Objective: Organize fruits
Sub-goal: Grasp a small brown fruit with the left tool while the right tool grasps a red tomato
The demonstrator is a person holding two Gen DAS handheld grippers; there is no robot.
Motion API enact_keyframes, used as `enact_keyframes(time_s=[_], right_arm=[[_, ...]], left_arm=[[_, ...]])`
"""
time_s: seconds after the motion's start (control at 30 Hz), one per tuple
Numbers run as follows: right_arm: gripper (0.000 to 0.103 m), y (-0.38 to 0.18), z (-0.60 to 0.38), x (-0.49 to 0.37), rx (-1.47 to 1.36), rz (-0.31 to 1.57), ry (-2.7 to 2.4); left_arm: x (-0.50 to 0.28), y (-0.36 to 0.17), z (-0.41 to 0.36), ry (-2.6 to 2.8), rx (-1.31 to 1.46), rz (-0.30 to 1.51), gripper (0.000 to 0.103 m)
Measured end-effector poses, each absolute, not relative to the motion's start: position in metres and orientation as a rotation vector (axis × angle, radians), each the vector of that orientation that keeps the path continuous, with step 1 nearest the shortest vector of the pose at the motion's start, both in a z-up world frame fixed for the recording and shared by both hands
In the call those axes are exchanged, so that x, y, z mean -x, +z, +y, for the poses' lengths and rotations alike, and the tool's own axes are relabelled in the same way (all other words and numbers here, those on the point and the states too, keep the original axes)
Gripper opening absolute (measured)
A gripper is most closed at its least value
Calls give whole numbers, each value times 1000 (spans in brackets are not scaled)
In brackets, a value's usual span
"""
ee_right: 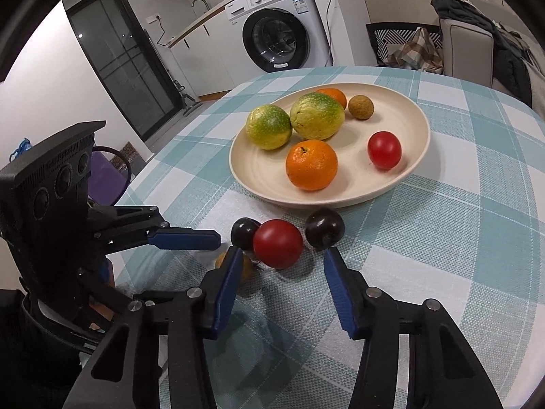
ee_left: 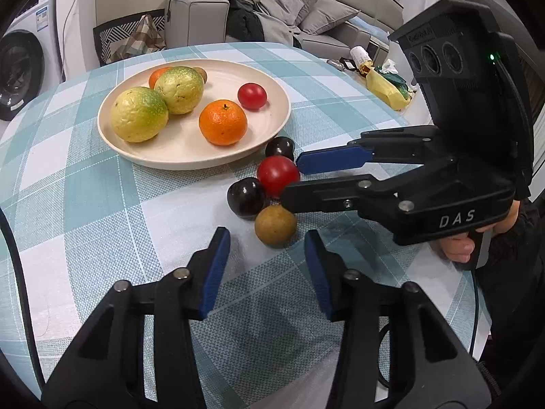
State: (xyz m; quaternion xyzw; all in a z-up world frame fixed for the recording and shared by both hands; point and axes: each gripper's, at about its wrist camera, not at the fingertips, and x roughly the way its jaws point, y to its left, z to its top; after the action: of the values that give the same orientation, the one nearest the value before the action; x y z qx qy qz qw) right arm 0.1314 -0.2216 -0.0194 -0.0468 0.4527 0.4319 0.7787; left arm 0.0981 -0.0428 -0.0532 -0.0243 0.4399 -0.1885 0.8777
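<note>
On the plate (ee_left: pixel 102 126) we already have six fruits. Just in front of its rim, two dark plums (ee_left: pixel 246 197), a tomato (ee_left: pixel 277 175) and a brown fruit (ee_left: pixel 275 225) remain. Our left gripper (ee_left: pixel 265 242) and right gripper (ee_right: pixel 277 259) both stand open, gripping nothing.

Brown fruit (ee_right: pixel 247 269) half hidden behind right tool's (ee_right: pixel 279 262) finger.

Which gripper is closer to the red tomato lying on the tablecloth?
Right. The right gripper has the tomato just ahead of its fingertips, jaws open around it. The left gripper sits farther back, nearer the small brown fruit.
</note>
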Motion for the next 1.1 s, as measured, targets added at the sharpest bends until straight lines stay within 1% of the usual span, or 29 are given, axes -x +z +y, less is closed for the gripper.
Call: enact_keyframes(time_s=[0.07, 0.27, 0.37, 0.43, 0.47, 0.57, 0.83, 0.97, 1.1], right_arm=[[46, -19, -220, -131, 96, 977, 942], [41, -18, -217, -131, 89, 972, 950], [38, -18, -217, -132, 83, 971, 951], [35, -18, -216, -132, 81, 970, 952], [34, -18, -217, -132, 80, 970, 952], [31, -18, -217, -131, 88, 968, 947], [29, -17, -217, -128, 116, 959, 956], [26, -16, -220, -128, 122, 956, 966], [26, -16, -221, -128, 129, 962, 955]], left_arm=[[-98, -53, -44, -395, 46, 917, 40], [-101, -53, -48, -396, 45, 916, 39], [-104, -53, -50, -393, 43, 916, 32], [-103, -54, -51, -393, 39, 915, 23], [-103, -54, -52, -392, 37, 915, 22], [-103, -54, -50, -396, 44, 914, 22], [-103, -53, -39, -396, 74, 909, 22], [-104, -50, -32, -392, 96, 896, 22], [-104, -49, -30, -387, 100, 891, 22]])
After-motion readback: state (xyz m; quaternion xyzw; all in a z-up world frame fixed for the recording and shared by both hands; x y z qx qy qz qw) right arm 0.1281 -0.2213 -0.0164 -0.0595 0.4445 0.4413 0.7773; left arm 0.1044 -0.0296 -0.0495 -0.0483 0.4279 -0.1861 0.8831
